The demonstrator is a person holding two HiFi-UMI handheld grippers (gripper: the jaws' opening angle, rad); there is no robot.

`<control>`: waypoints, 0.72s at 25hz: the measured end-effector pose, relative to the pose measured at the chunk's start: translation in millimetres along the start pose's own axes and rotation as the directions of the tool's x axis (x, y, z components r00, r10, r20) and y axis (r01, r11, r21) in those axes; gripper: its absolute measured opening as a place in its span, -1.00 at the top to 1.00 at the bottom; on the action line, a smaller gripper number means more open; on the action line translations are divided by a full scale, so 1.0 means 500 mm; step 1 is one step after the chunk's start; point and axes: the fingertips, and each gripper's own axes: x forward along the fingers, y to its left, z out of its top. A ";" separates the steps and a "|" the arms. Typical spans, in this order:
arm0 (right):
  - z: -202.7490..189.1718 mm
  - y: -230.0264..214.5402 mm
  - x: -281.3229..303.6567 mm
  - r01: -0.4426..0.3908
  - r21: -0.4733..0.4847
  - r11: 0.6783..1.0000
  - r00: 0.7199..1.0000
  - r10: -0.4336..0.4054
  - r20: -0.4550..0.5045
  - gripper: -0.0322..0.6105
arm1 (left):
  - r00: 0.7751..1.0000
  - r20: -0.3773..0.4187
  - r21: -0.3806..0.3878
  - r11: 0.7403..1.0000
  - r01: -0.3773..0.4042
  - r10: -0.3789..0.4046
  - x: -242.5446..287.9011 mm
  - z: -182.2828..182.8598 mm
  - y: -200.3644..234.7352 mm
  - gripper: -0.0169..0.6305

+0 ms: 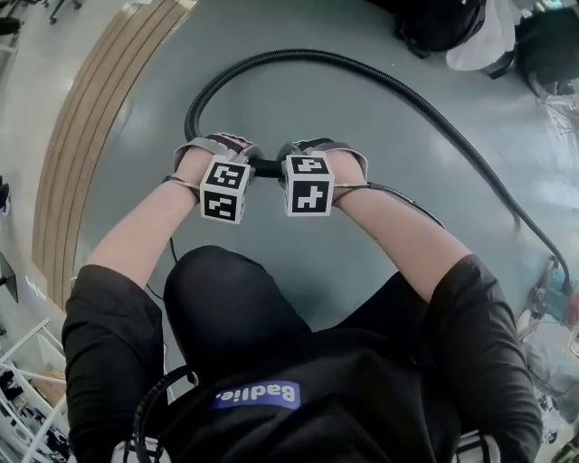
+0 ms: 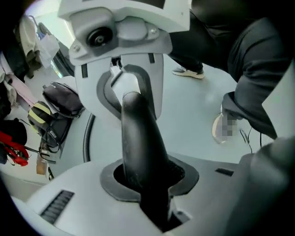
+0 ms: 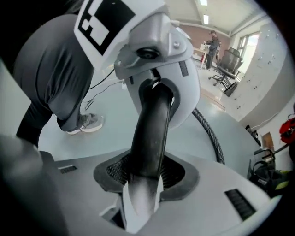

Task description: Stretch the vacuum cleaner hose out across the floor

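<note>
A black ribbed vacuum hose (image 1: 362,68) curves from my hands up and round to the far right of the grey floor. Its smooth black end tube (image 1: 266,167) spans the gap between the two grippers, which face each other at waist height. My left gripper (image 1: 242,161) is shut on one end of that tube (image 2: 138,138), my right gripper (image 1: 291,163) on the other end (image 3: 152,133). In the left gripper view the right gripper (image 2: 124,41) shows opposite; the right gripper view shows the left gripper (image 3: 156,55) likewise. Ribbed hose (image 3: 209,131) trails on the floor behind.
Dark bags (image 1: 443,23) lie at the far right, also bags (image 2: 60,99) in the left gripper view. A wooden strip (image 1: 99,108) borders the floor at the left. Office chairs (image 3: 228,64) and a standing person (image 3: 213,41) are far off. My shoe (image 3: 85,123) is nearby.
</note>
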 end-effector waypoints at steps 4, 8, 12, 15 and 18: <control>-0.039 0.019 0.040 -0.037 -0.033 0.999 0.993 0.033 -0.112 0.24 | 0.993 -0.120 0.146 0.989 0.001 0.017 0.019 -0.151 -0.038 0.61; -0.092 0.027 0.032 -0.020 0.008 1.000 0.989 0.021 -0.149 0.24 | 0.964 -0.264 0.300 0.946 0.121 -0.040 0.048 -0.352 -0.098 0.64; -0.168 0.042 -0.002 0.021 0.100 0.995 0.976 0.002 -0.219 0.24 | 0.911 -0.379 0.306 0.907 0.289 -0.162 0.076 -0.521 -0.156 0.53; -0.219 0.052 -0.034 0.054 0.187 0.981 0.961 0.000 -0.277 0.24 | 0.863 -0.432 0.234 0.891 0.389 -0.263 0.093 -0.623 -0.186 0.10; -0.232 0.054 -0.059 0.076 0.248 0.966 0.957 -0.001 -0.290 0.24 | 0.840 -0.450 0.087 0.921 0.379 -0.303 0.093 -0.719 -0.178 -0.08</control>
